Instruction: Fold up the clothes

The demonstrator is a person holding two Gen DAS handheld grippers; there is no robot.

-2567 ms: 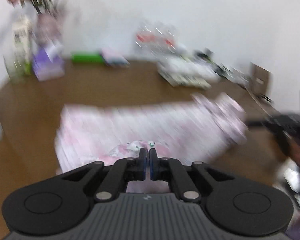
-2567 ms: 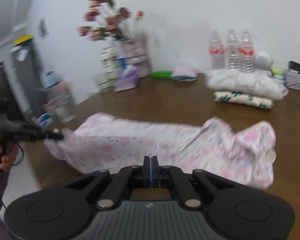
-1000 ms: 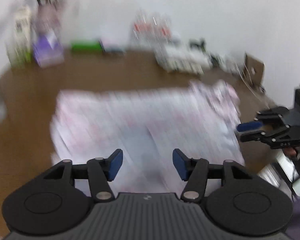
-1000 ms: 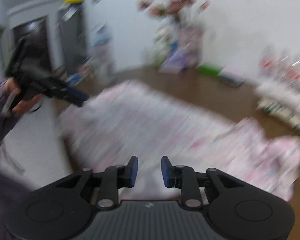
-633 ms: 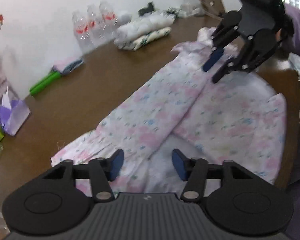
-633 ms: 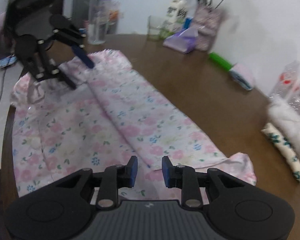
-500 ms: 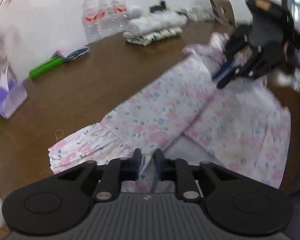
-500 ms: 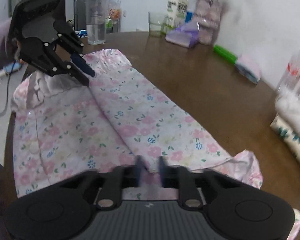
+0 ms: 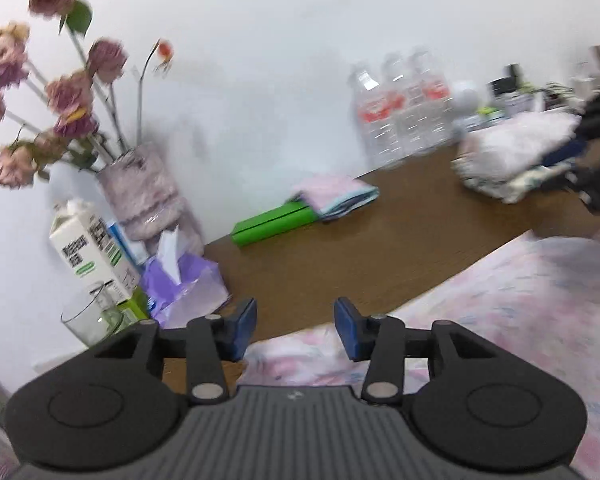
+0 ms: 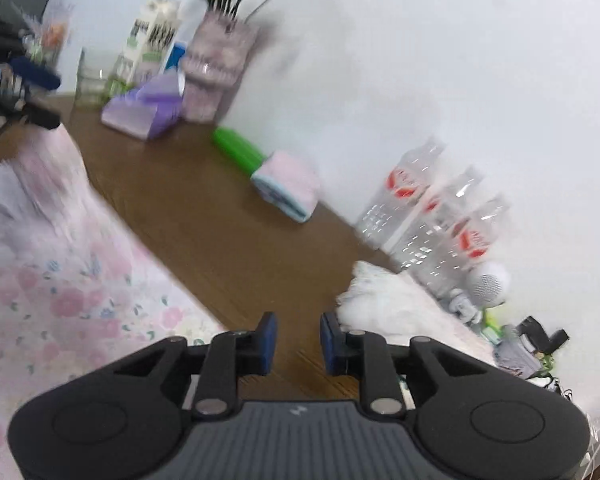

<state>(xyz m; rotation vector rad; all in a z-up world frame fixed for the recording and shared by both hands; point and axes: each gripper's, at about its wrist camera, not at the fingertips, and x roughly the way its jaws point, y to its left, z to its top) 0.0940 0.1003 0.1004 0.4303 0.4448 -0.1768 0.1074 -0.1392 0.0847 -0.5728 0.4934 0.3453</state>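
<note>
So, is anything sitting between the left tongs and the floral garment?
Nothing visible. The left tongs are open, with the pink floral garment directly below and ahead of them. The tissue pack and green box sit off to the side.

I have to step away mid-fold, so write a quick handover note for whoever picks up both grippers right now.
Left hand-held gripper: open, empty, over the near edge of the pink floral garment.
Right hand-held gripper: open, empty, over bare brown table, with the garment to its left.
Garment: spread on the table; the views are too blurred to tell how many folds are in it.
Finished pile: a folded white and patterned stack sits near the water bottles.
Left to do: re-grip the garment's edges, complete the folds, then probably move it to that stack.
</note>
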